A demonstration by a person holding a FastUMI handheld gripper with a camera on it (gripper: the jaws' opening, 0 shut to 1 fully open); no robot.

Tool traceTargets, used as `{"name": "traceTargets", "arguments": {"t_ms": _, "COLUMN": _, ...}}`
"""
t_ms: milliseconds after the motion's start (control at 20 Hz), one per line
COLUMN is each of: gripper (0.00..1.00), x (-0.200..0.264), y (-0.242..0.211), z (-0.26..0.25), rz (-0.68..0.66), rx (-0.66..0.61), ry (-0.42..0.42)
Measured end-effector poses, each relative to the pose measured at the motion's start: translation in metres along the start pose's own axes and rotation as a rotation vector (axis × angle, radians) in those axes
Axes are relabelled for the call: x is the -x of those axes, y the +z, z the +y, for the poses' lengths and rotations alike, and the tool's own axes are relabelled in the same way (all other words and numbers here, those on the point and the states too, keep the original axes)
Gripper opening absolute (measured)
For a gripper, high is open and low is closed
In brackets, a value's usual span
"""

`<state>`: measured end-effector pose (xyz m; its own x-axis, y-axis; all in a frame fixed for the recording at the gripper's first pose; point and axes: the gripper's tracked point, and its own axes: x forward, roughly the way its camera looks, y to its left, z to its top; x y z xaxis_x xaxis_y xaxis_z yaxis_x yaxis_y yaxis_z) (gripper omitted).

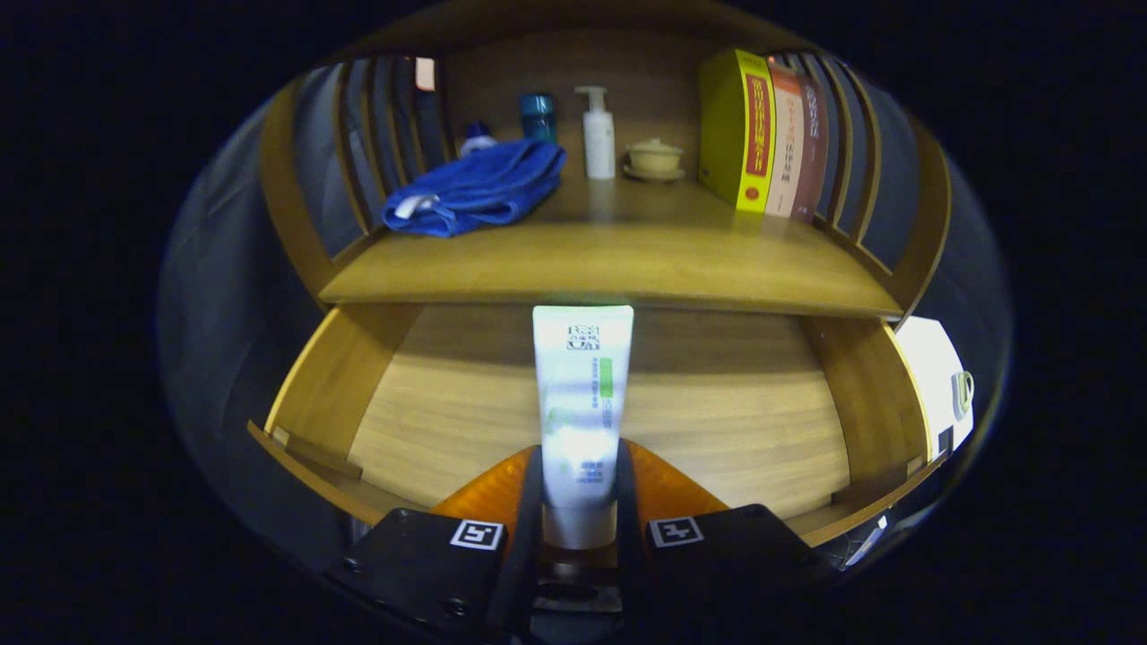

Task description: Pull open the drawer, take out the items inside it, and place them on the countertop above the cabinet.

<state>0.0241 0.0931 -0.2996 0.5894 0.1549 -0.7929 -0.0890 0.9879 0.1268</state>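
Gripping a white tube (pixel 582 394) between both fingers, the claw (pixel 579 502) was narrowed onto it above the open drawer (pixel 448 403), below the countertop (pixel 609 260).

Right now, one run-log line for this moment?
drawer: open | gripper: shut on tube, above drawer | countertop: towel, bottles, books | tube not yet placed
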Motion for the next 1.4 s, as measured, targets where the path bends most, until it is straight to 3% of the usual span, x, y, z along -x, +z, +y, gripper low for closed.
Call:
{"name": "traceTargets", "arguments": {"t_ms": 150, "gripper": 0.45, "x": 0.012, "y": 0.034, "z": 0.009, "rz": -0.122, "rx": -0.014, "ry": 0.006}}
{"name": "traceTargets", "arguments": {"t_ms": 300, "gripper": 0.45, "x": 0.007, "y": 0.096, "z": 0.007, "rz": -0.191, "rx": -0.013, "ry": -0.005}}
{"name": "traceTargets", "arguments": {"t_ms": 550, "gripper": 0.45, "x": -0.043, "y": 0.158, "z": 0.004, "rz": -0.108, "rx": -0.029, "ry": -0.024}}
{"name": "traceTargets", "arguments": {"t_ms": 900, "gripper": 0.46, "x": -0.105, "y": 0.155, "z": -0.027, "rz": 0.035, "rx": -0.039, "ry": -0.132}}
{"name": "traceTargets", "arguments": {"t_ms": 1250, "gripper": 0.49, "x": -0.114, "y": 0.145, "z": -0.034, "rz": 0.061, "rx": -0.080, "ry": -0.139}}
{"name": "traceTargets", "arguments": {"t_ms": 1400, "gripper": 0.56, "x": -0.116, "y": 0.152, "z": -0.034, "rz": 0.030, "rx": -0.084, "ry": -0.124}}
